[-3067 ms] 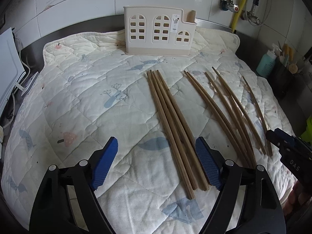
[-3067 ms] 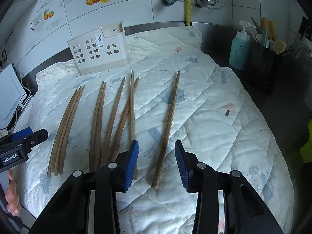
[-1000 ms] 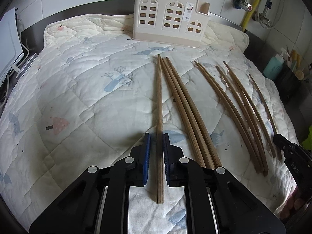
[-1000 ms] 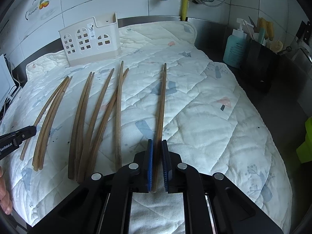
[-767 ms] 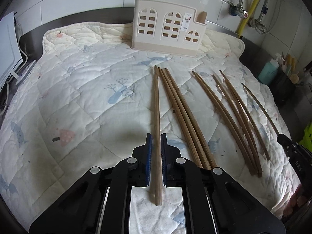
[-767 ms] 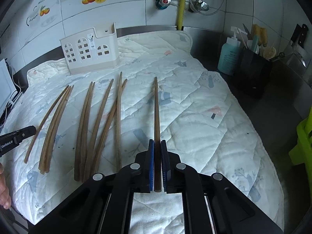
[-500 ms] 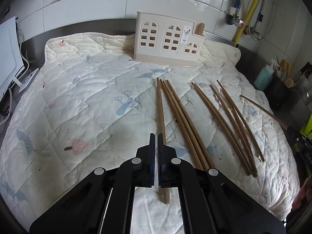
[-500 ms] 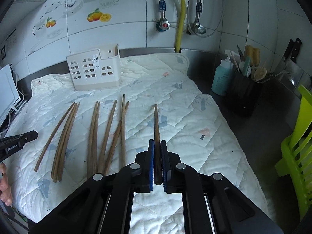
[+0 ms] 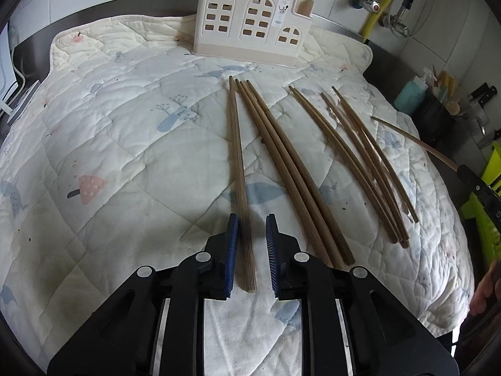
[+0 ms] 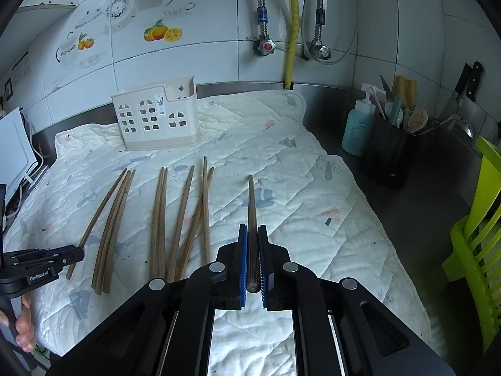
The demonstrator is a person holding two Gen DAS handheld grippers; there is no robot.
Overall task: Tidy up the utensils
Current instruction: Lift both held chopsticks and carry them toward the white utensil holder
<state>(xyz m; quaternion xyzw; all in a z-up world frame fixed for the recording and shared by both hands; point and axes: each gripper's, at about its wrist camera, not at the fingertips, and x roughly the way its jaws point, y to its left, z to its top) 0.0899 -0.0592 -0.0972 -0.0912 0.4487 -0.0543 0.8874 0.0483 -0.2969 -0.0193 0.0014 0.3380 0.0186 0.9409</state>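
The right gripper (image 10: pixel 253 258) was clenched on a long brown wooden chopstick (image 10: pixel 252 219), which it had carried up off the white quilted mat with pastel prints (image 10: pixel 297 194); a second before, that stick was still lying on the mat between the blue pads, and now its tip pointed out over the cloth toward the cream plastic utensil holder with window-shaped cut-outs (image 10: pixel 156 122) at the back wall. On the other side the change ran the opposite way: the left gripper (image 9: pixel 252 247), which had been nipped tight half a second earlier, was opening its jaws, and the leftmost wooden chopstick (image 9: pixel 238 169) lay flat on the mat between the pads, against the left one and with a clear gap to the right one, so nothing was gripped there. That looked like a failed or abandoned pinch, probably calling for a fresh attempt. The three-stick bundle (image 9: pixel 291 172) just beside it and the looser group of curved sticks (image 9: pixel 360 156) further right had not shifted. For the task, one chopstick seemed ready to go to the holder, while every other stick remained on the mat and the holder's visible slots showed nothing inside.
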